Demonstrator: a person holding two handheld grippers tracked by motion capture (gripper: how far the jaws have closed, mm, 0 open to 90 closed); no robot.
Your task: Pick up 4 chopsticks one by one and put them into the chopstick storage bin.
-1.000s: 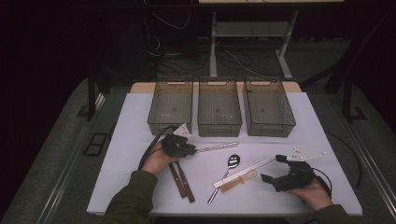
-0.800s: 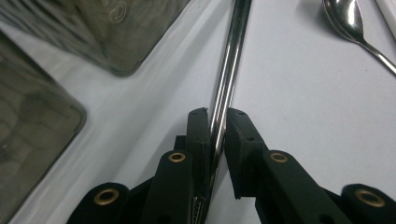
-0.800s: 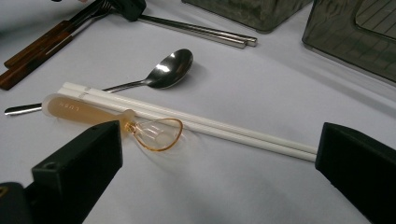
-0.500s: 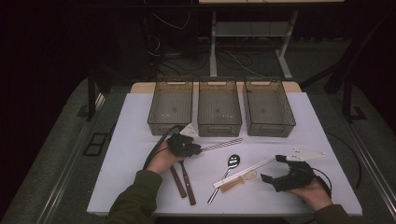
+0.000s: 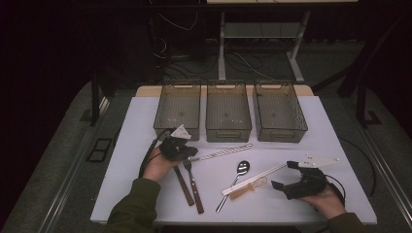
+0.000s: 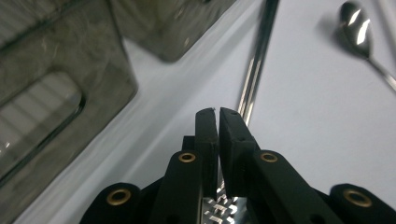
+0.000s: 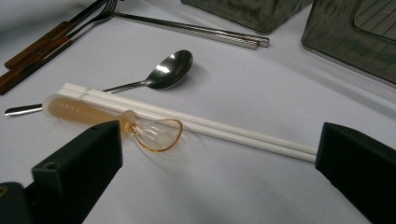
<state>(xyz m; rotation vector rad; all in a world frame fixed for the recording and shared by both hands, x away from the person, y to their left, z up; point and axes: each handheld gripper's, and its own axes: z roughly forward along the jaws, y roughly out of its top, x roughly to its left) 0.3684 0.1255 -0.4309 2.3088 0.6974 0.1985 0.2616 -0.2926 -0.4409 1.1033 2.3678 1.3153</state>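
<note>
We see 3 smoky grey translucent bins [image 5: 228, 112] on a white table [image 5: 136, 145]. The metal chopsticks [image 5: 226, 152] gleam silver with a patterned grip end, like the silver spoon [image 7: 170, 65]. 2 white chopsticks [image 7: 224, 128] lie by an amber translucent spoon [image 7: 102, 115]. The fork handles [image 5: 190, 187] are brown wood. Both grippers' jaws are black.
</note>
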